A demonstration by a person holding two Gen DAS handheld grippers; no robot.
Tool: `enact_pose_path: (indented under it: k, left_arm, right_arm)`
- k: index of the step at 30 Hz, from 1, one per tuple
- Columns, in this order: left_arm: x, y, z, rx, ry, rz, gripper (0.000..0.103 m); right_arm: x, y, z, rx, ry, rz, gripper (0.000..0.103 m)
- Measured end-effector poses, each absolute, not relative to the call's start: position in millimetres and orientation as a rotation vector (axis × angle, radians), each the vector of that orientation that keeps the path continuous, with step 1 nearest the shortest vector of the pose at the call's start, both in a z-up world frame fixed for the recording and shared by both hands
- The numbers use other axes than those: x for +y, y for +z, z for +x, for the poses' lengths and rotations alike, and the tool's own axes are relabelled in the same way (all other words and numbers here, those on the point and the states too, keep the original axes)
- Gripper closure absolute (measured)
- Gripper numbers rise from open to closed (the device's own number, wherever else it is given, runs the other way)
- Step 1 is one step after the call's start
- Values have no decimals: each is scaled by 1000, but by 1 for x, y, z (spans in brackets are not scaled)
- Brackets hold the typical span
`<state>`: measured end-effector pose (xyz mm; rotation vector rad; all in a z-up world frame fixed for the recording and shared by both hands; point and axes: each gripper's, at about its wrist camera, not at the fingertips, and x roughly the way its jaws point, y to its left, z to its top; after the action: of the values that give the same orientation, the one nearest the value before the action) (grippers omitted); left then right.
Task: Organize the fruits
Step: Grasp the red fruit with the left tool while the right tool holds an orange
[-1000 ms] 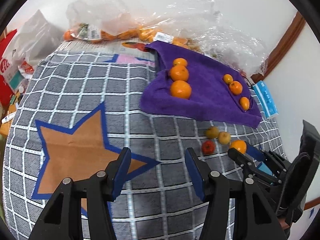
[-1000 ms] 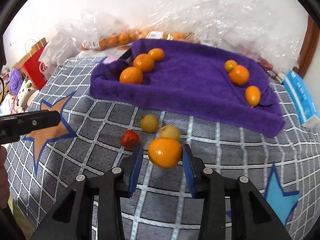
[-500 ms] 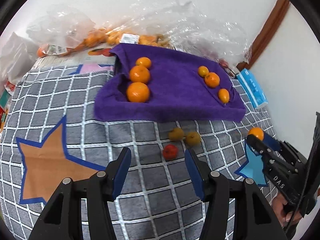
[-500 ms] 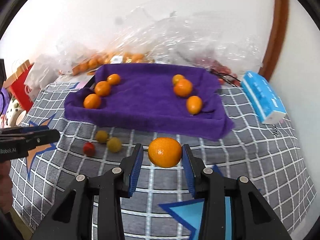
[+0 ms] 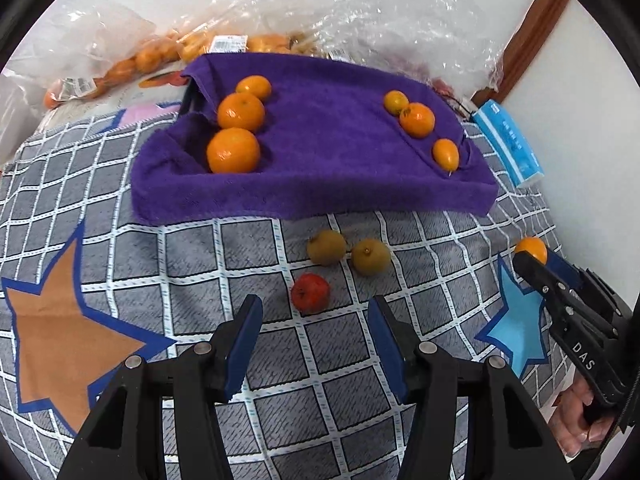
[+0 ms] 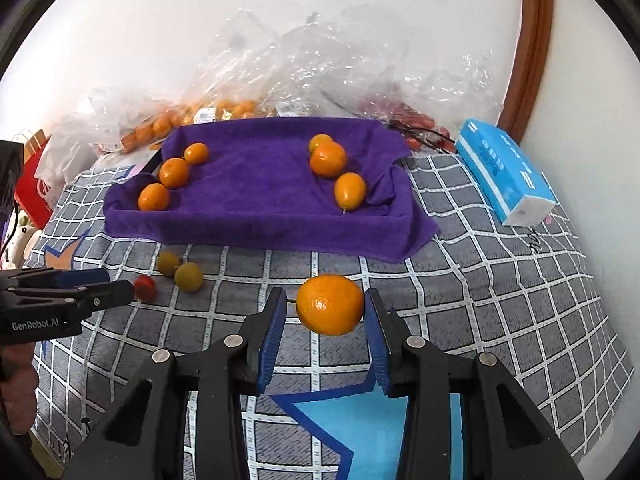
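My right gripper (image 6: 325,308) is shut on an orange (image 6: 329,304) and holds it above the checked cloth, in front of the purple towel tray (image 6: 256,224). The held orange also shows in the left wrist view (image 5: 531,249). The tray holds three oranges at its left (image 5: 233,150) and three smaller ones at its right (image 5: 417,119). My left gripper (image 5: 314,322) is open and empty, just short of a red fruit (image 5: 310,293). Two yellow-green fruits (image 5: 347,251) lie on the cloth behind the red fruit.
Clear plastic bags with oranges (image 5: 152,56) lie behind the tray against the wall. A blue tissue pack (image 6: 504,172) lies at the right. A red paper bag (image 6: 34,192) stands at the far left. The table's right edge is close to the wall.
My right gripper has lifted the orange off the cloth and carried it right and back. My left gripper has swung right and forward toward the red fruit.
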<state>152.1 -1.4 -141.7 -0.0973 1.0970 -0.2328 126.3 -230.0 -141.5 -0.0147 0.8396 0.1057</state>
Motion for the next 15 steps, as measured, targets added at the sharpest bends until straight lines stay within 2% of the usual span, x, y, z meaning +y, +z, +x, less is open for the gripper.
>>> enact_pose_path:
  k: [15]
  left_arm:
    - [-14,-166,168,1147,-237,-85,62]
  right_arm:
    - [-231,-153,138,864,111,-15,64]
